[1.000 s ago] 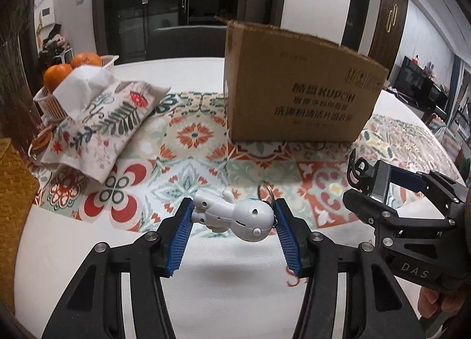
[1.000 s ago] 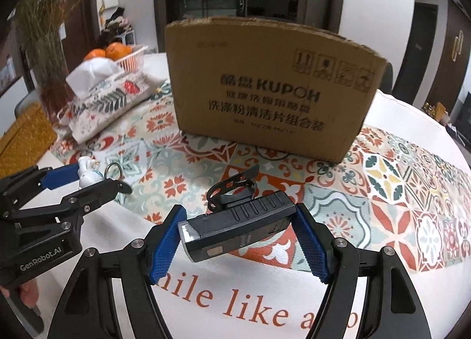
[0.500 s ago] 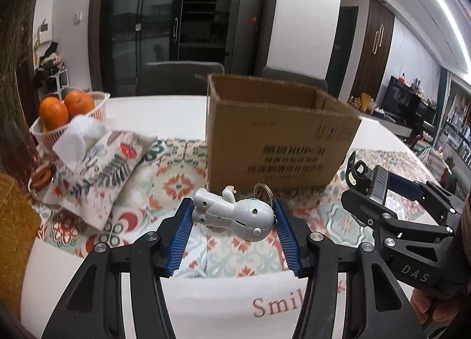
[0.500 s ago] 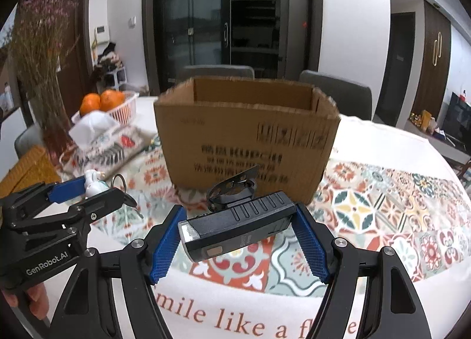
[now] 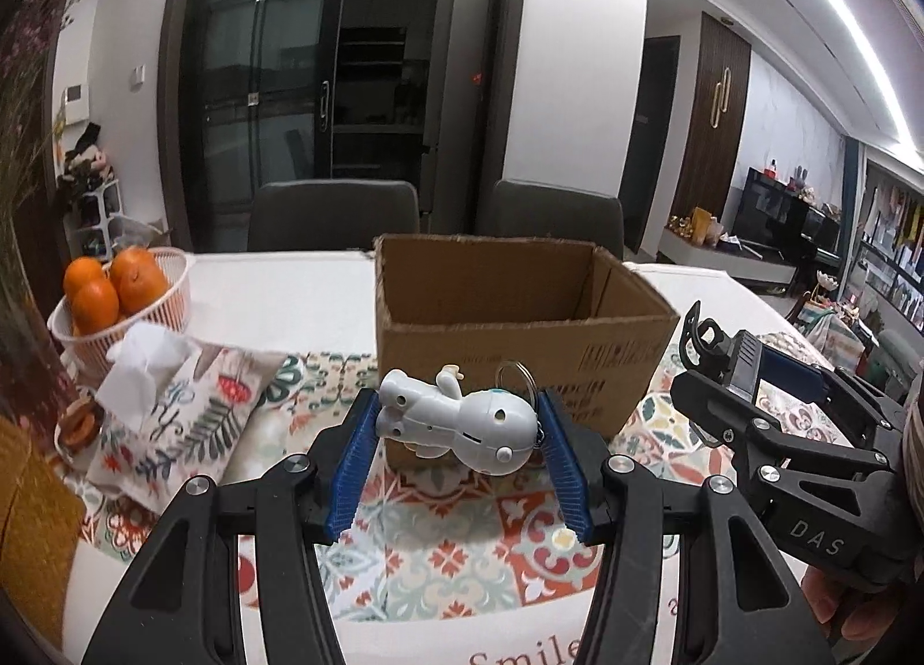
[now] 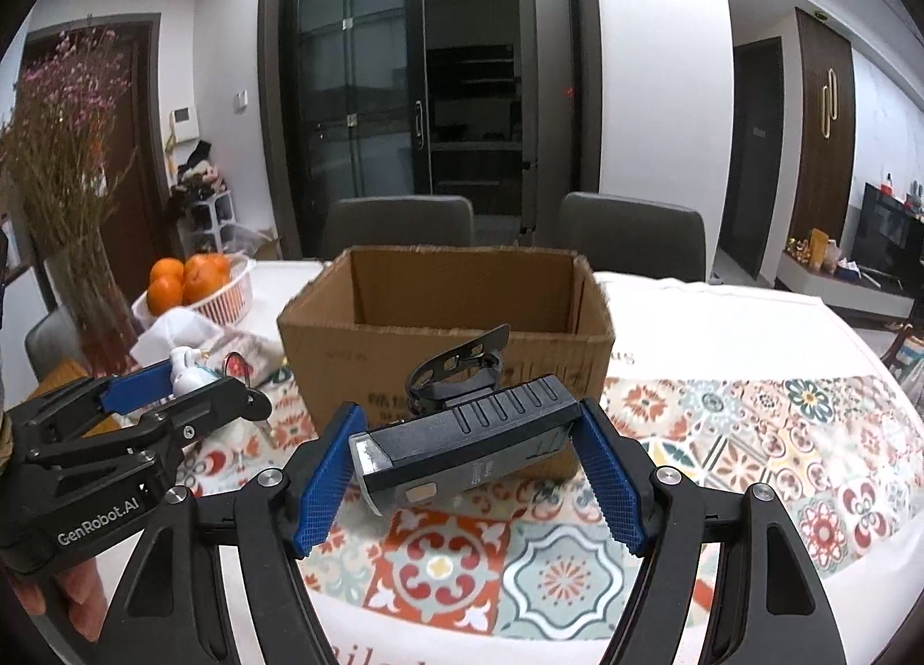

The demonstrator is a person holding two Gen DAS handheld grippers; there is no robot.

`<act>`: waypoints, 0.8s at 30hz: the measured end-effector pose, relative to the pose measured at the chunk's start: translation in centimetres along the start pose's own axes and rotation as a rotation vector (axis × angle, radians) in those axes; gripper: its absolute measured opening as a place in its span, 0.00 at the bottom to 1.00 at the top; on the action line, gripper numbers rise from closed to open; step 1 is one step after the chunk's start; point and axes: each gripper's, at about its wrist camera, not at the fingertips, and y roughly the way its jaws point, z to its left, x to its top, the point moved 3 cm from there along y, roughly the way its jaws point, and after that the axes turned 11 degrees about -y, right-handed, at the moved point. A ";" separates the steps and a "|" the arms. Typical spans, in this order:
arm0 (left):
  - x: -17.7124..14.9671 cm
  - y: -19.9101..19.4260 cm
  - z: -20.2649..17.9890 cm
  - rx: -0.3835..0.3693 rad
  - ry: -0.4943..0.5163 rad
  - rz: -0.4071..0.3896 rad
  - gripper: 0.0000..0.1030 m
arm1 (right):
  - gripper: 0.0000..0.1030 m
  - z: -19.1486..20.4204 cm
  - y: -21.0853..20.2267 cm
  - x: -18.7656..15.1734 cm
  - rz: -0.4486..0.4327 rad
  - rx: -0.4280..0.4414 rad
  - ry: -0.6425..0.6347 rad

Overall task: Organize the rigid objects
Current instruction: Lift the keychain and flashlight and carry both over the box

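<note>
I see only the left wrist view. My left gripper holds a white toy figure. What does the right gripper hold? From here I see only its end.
Observer: The right gripper is shut on a black bike light, pressed at both ends by the blue pads.
Operator: Is something on top of the light?
Observer: Yes, a black strap mount sticks up from it.
Operator: What stands behind the fruit basket?
Observer: A tall vase of dried pink flowers, left of the orange basket.
Operator: Does the toy figure have anything attached to it?
Observer: Yes, a metal key ring hangs beside the toy figure.
</note>
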 end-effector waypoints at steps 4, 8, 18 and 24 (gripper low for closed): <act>1.3 0.0 -0.8 -0.013 0.010 -0.020 0.53 | 0.72 -0.8 -0.3 1.1 -0.027 -0.013 0.008; 2.5 0.1 -1.5 -0.024 0.020 -0.036 0.53 | 0.72 -1.4 -0.6 1.9 -0.049 -0.014 0.020; 5.5 0.5 -2.5 -0.030 0.026 -0.071 0.53 | 0.72 -2.9 -0.4 4.3 -0.087 -0.017 0.043; 7.3 1.2 -2.8 -0.021 0.036 -0.077 0.53 | 0.72 -3.5 0.1 5.5 -0.093 -0.023 0.039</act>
